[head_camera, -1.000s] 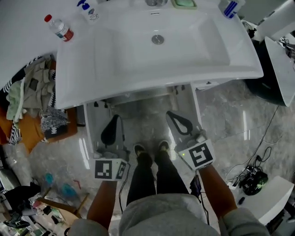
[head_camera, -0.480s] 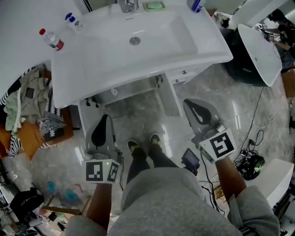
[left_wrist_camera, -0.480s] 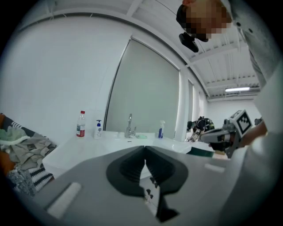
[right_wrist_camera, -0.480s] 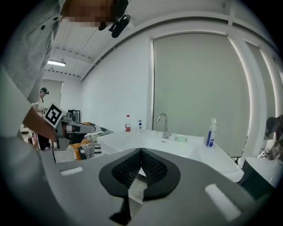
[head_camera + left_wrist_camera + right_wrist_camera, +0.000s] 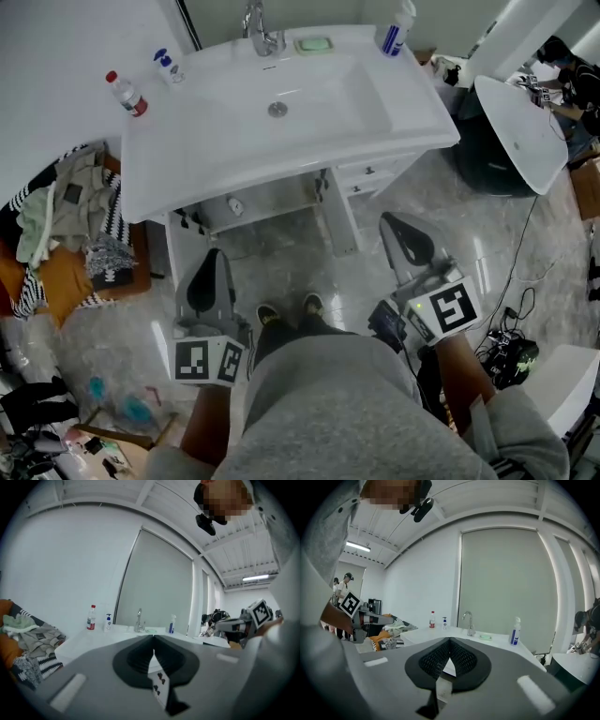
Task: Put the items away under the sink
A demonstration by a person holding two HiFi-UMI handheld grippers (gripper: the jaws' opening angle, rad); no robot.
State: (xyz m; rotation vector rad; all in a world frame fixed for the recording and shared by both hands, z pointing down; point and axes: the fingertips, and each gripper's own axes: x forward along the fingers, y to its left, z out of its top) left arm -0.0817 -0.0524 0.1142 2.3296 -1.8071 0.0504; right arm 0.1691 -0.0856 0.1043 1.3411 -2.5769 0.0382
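Sink point(image 5: 211, 141), white, one piece with a broad flat surround, stands against the wall and carries the loose items along its back edge. Cabinet point(image 5: 281, 199) beneath it is open at the front, with a grey interior and one small round object on its shelf, too small to identify; a white drawer front point(image 5: 370, 173) sits at its right side. Clothes heap point(image 5: 66, 211), mixed light and striped fabrics, lies on the floor to the left of the sink. Second white basin point(image 5: 520, 131) stands apart at the right. Left gripper point(image 5: 213, 258), grey with a marker cube, is held low in front of the cabinet, jaws closed together with nothing between them. Right gripper point(image 5: 392, 225), matching, is held to the right of the cabinet opening, jaws likewise closed and empty. Faucet point(image 5: 258, 23), chrome, is at back centre. Spray bottle point(image 5: 396, 36), white and blue, stands upright at the back right corner. Water bottle point(image 5: 127, 94), clear with a red cap, stands at the back left. Pump bottle point(image 5: 167, 66), white with a blue top, stands just beside it toward the faucet. Soap dish point(image 5: 314, 43), green, lies just right of the faucet.
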